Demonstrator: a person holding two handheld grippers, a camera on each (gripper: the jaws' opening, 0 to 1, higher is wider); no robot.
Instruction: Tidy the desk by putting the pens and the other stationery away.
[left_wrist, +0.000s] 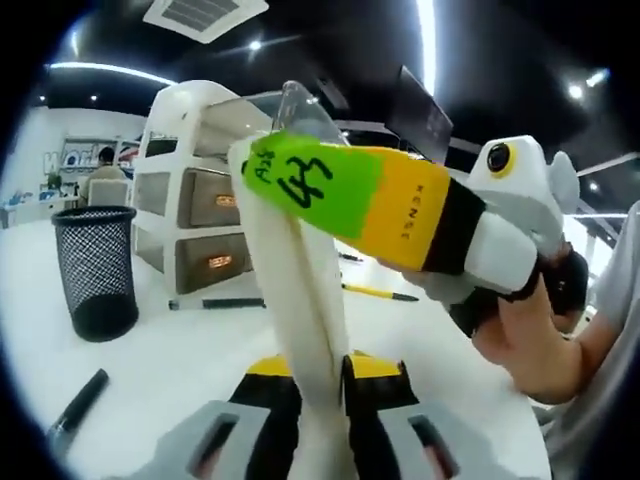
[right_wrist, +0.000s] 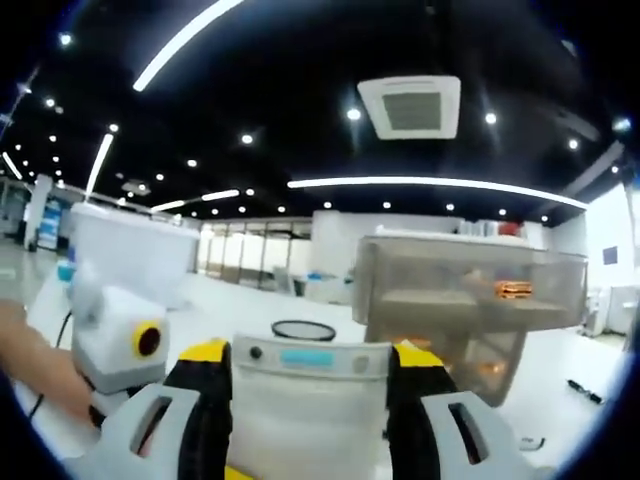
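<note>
Both tongs are clamped on one thing: the left gripper (left_wrist: 322, 366) pinches the lower edge of a flat, cream-white soft pouch (left_wrist: 310, 290) between narrow jaws. The right gripper (right_wrist: 310, 372), also drawn in tight, grips its other edge, where a clear strip with a pale blue mark runs across. The pouch hangs in the air between them, in front of the white plastic drawer unit (left_wrist: 190, 150) with smoky translucent drawers.

My reading is that the step in hand is readying this pouch, either to open its mouth for loose pens or to stow it. The next move calls for one gripper to keep its hold while the other lets go.

Overhead is a dark office ceiling with long white light strips (right_wrist: 440, 185) and a square air vent (right_wrist: 410, 105). A glossy white desk (left_wrist: 170, 370) carries the drawer unit. Left of the unit stands a black wire-mesh pen cup (left_wrist: 95, 265). A black pen (left_wrist: 215, 303) lies at the unit's foot and a yellow pen (left_wrist: 375, 292) to its right. A black marker (left_wrist: 75, 405) lies nearer the camera, beyond the cup.
</note>
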